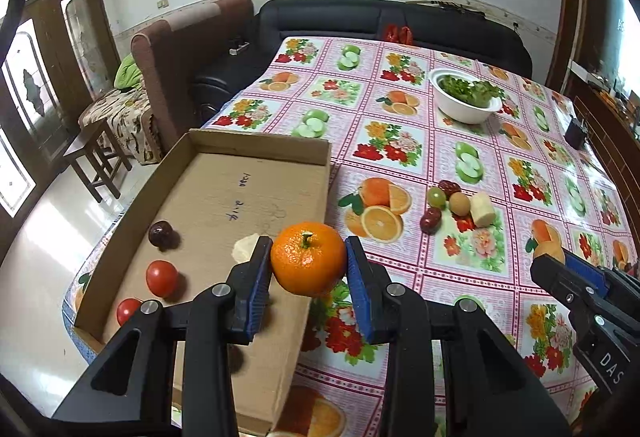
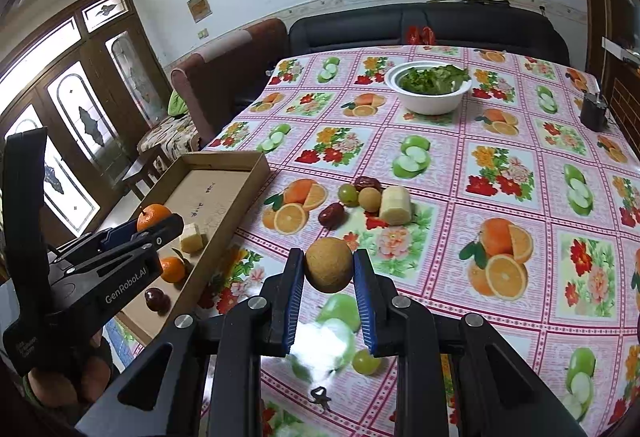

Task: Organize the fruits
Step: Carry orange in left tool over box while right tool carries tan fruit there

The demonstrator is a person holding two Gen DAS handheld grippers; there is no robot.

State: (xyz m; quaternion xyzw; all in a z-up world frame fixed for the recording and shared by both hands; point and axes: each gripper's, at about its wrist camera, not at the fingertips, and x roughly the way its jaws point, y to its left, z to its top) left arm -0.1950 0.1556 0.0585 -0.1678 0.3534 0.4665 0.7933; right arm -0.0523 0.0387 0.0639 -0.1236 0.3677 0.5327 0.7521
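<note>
Gripping a mandarin orange (image 1: 308,258) between its blue pads, the left gripper (image 1: 308,265) hangs over the near right wall of the cardboard tray (image 1: 256,143), with the fruit clear of the tray floor. The right gripper (image 2: 329,269) is pinched on a round tan-brown fruit (image 2: 329,264) — possibly a longan, though its skin is hard to read — and holds it above the flowered tablecloth (image 2: 500,165).

Inside the tray, the left wrist view shows a dark red fruit (image 1: 161,234) near the left wall, two red tomatoes (image 1: 161,278) closer to the camera, and a pale chunk (image 1: 245,247) partly hidden behind the left finger. The right wrist view also shows a second mandarin (image 2: 173,269) lying in the tray beside the left gripper's body.

A small cluster sits on the cloth to the right of the tray — a green grape (image 2: 348,194), two dark red dates (image 2: 331,215), a small tan fruit (image 2: 369,199) and a pale cut banana piece (image 2: 395,206), all close together. Another green grape (image 2: 365,361) lies alone on the cloth below the right gripper's fingers.

Farther back on the table stands a white bowl (image 2: 430,99) of leafy greens, well apart from the fruit.
</note>
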